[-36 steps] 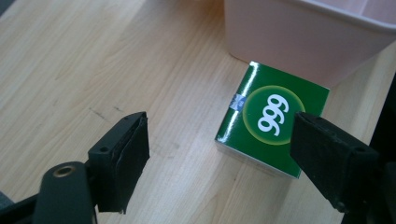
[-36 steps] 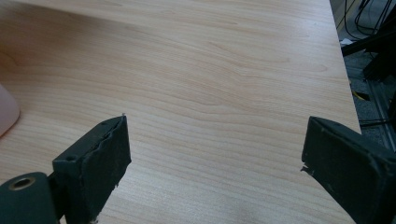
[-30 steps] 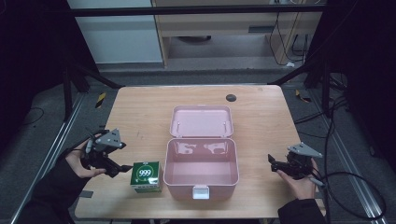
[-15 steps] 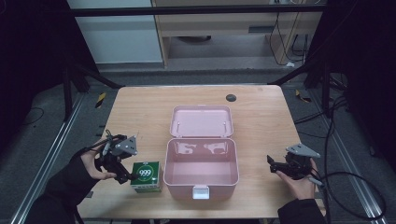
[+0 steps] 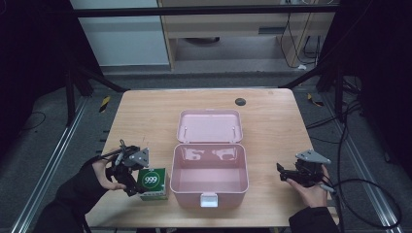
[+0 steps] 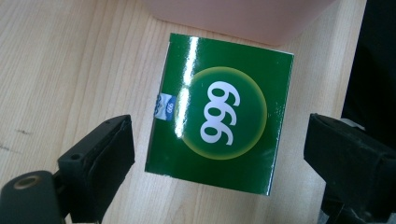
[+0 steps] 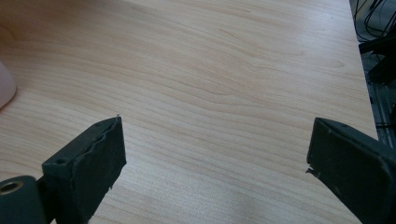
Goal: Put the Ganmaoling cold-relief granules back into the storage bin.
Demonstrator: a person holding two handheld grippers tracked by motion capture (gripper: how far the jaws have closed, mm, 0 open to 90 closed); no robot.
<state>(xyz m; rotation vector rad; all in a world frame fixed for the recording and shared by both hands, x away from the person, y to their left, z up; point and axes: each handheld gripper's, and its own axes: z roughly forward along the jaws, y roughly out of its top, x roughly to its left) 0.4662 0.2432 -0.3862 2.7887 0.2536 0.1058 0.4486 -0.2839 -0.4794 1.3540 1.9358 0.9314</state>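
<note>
A green box (image 5: 153,183) printed "999" lies on the table just left of the open pink case (image 5: 209,180). My left gripper (image 5: 133,174) hovers over the box's left side, open. In the left gripper view the green box (image 6: 218,114) lies between the two jaws with a gap on each side, and the pink case wall (image 6: 238,16) sits just beyond it. My right gripper (image 5: 283,173) rests near the table's right front, open, with bare wood between its jaws in the right gripper view.
The pink case's lid (image 5: 210,125) lies flat open behind the tub, and its white latch (image 5: 209,199) faces the front edge. A small black disc (image 5: 240,101) sits at the back of the wooden table (image 5: 145,116). The table's right edge (image 7: 362,70) is close to the right gripper.
My left gripper has moved right, from the table's left side to over the green box. The right gripper has stayed where it was.
</note>
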